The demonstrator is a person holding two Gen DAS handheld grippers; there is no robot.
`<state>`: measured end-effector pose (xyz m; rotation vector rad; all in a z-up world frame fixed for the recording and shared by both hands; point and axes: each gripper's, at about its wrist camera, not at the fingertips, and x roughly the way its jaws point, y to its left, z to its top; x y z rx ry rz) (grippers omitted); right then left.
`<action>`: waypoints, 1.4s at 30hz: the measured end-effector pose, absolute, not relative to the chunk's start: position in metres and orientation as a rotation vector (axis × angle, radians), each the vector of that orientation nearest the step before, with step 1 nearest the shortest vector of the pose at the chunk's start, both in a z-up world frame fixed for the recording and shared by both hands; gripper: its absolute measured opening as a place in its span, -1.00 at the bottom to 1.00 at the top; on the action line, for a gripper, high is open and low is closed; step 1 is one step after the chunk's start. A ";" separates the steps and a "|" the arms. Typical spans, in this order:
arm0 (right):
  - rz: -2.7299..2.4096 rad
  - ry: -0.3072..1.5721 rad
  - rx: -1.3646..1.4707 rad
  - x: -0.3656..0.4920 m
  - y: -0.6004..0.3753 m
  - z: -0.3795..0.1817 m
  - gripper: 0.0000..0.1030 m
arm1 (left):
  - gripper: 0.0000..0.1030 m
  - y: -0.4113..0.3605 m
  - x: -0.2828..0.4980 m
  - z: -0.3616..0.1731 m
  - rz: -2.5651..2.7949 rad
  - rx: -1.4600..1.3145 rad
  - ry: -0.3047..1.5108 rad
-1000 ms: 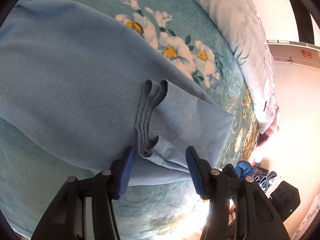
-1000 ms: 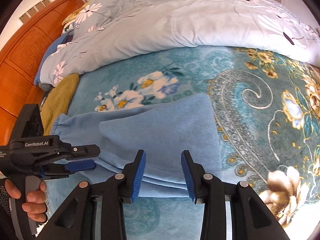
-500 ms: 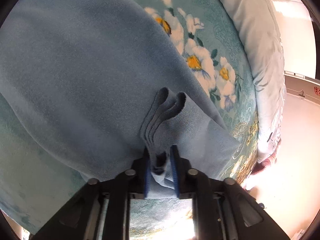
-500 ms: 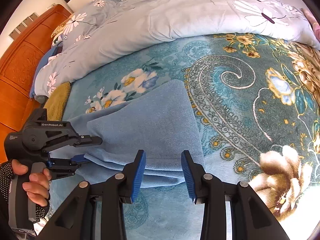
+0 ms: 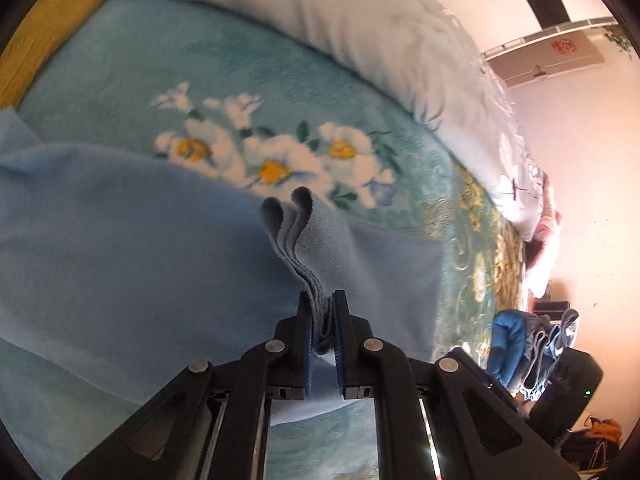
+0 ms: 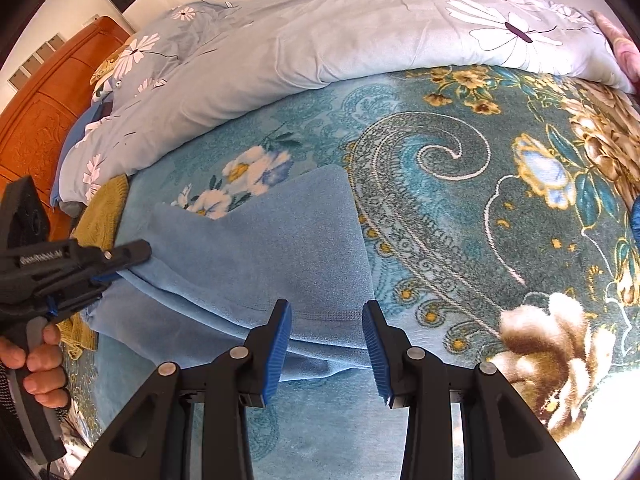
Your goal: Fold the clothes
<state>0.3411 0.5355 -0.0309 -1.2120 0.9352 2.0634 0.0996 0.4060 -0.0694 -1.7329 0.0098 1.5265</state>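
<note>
A light blue fleece garment (image 5: pixel 120 240) lies on the teal floral blanket, partly folded; it also shows in the right wrist view (image 6: pixel 272 256). My left gripper (image 5: pixel 322 320) is shut on a bunched, pleated edge of the garment and lifts it a little. In the right wrist view the left gripper (image 6: pixel 132 264) pinches the garment's left edge. My right gripper (image 6: pixel 326 344) is open, its blue pads either side of the garment's stitched hem, just above it.
A teal floral blanket (image 6: pixel 460 208) covers the bed. A rolled pale blue duvet (image 6: pixel 320 40) lies along the far side. A yellow cushion (image 6: pixel 100 216) and a wooden headboard (image 6: pixel 36 136) are at the left. Clothes (image 5: pixel 532 340) lie beyond the bed's end.
My left gripper closed on the bunched garment edge and has lifted it, tilting up. My right gripper has stayed open and moved closer to the hem.
</note>
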 end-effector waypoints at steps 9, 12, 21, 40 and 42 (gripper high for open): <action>2.192 0.963 -1.293 0.304 0.515 -0.036 -0.23 | -0.53 0.364 0.093 -0.086 1.501 -1.849 -0.068; 2.247 0.985 -1.337 0.279 0.508 -0.044 -0.23 | -0.38 0.362 0.087 -0.073 1.542 -1.814 -0.052; 2.250 1.023 -1.477 0.227 0.482 -0.075 -0.30 | -0.37 0.355 0.076 -0.073 1.598 -1.853 -0.060; 2.314 0.944 -1.514 0.231 0.455 -0.048 -0.31 | -0.10 0.197 0.010 -0.093 2.022 -1.939 -0.526; 2.293 0.943 -1.507 0.233 0.459 -0.047 -0.31 | -0.07 0.186 0.002 -0.102 2.005 -1.933 -0.659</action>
